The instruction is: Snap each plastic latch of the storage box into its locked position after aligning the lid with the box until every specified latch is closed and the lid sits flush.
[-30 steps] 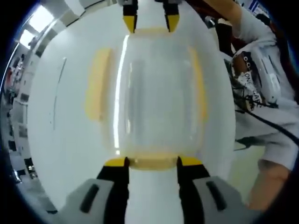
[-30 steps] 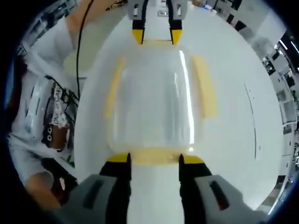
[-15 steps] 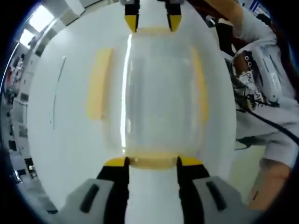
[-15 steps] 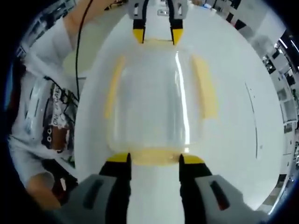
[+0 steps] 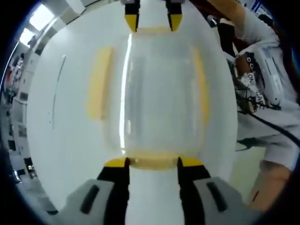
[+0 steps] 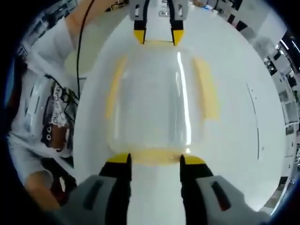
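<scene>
A clear plastic storage box with its lid (image 5: 159,93) on lies on a white table (image 5: 61,117). Yellow latches sit on all sides: the long ones (image 5: 99,82) (image 5: 202,89) and the short end ones. My left gripper (image 5: 153,162) is open, its yellow tips flanking the near end latch (image 5: 153,159). At the far end, the right gripper (image 5: 152,21) straddles the opposite latch (image 5: 152,31). In the right gripper view the lid (image 6: 154,93) looks the same. My right gripper (image 6: 156,160) is open around its near latch (image 6: 156,154), with the left gripper (image 6: 157,35) at the far end.
A person in a white printed shirt (image 5: 262,79) stands close beside the table, seen also as the shirt (image 6: 42,117) in the right gripper view. A dark cable (image 6: 80,42) hangs near the sleeve. Shelving lines the room's edge (image 6: 286,89).
</scene>
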Action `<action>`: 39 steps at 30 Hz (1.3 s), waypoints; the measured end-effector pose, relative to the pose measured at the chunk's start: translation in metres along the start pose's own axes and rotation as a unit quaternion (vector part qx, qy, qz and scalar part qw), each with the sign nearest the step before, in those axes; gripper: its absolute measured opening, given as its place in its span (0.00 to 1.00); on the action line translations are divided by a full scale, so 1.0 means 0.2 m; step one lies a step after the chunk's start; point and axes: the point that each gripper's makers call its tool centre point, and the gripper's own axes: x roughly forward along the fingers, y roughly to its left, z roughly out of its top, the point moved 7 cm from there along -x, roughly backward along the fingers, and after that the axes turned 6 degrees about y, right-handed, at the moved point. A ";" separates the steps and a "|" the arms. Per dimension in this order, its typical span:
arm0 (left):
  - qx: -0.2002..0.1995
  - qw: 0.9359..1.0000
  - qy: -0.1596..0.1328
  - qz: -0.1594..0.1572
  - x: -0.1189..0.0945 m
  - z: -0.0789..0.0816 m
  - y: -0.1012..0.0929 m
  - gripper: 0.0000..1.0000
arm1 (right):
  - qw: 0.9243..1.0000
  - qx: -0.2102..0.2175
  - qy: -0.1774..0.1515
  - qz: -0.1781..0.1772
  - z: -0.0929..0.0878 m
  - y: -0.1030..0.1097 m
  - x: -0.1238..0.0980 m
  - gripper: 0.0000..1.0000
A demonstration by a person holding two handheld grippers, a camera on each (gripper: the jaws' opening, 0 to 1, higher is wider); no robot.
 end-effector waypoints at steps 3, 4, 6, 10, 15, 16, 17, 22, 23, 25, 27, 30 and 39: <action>-0.001 1.000 0.001 0.000 0.00 0.00 0.00 0.40 | 1.000 -0.009 0.003 -0.004 -0.01 0.01 0.01 0.41; 0.000 1.000 0.001 0.000 0.00 0.00 0.00 0.40 | 1.000 -0.010 0.004 -0.004 -0.01 0.01 0.01 0.41; -0.001 1.000 0.001 0.000 0.00 0.00 -0.01 0.40 | 1.000 -0.010 0.003 -0.005 -0.01 0.00 0.01 0.41; -0.007 1.000 -0.003 -0.002 0.01 -0.01 -0.01 0.40 | 1.000 -0.012 0.000 -0.009 -0.02 0.01 0.01 0.41; -0.027 0.999 -0.017 -0.008 0.02 -0.03 0.00 0.40 | 1.000 -0.012 -0.012 -0.015 -0.03 0.01 0.01 0.41; -0.032 0.999 -0.019 -0.010 0.02 -0.03 0.01 0.40 | 1.000 -0.012 -0.014 -0.015 -0.03 0.01 0.01 0.41; -0.037 0.999 -0.021 -0.012 0.02 -0.04 0.01 0.40 | 1.000 -0.011 -0.016 -0.016 -0.03 0.01 0.01 0.41; -0.064 0.997 -0.006 -0.035 0.06 -0.09 0.00 0.35 | 0.999 -0.005 -0.029 -0.015 -0.05 0.00 0.02 0.40; -0.066 0.997 0.003 -0.038 0.07 -0.10 0.00 0.32 | 0.999 -0.003 -0.030 -0.014 -0.06 0.00 0.02 0.37; -0.060 0.998 0.025 -0.015 0.10 -0.14 0.02 0.25 | 1.000 -0.014 -0.019 -0.015 -0.08 -0.01 0.03 0.23; -0.079 0.996 0.018 -0.019 0.12 -0.17 0.03 0.24 | 0.999 -0.021 -0.011 -0.030 -0.10 -0.02 0.05 0.24; -0.086 0.996 0.001 -0.014 0.09 -0.19 0.03 0.23 | 0.999 -0.012 -0.019 -0.025 -0.11 -0.02 0.04 0.24; -0.077 0.994 -0.072 0.006 -0.10 -0.15 0.00 0.21 | 0.998 -0.006 -0.030 -0.050 -0.16 -0.02 0.03 0.22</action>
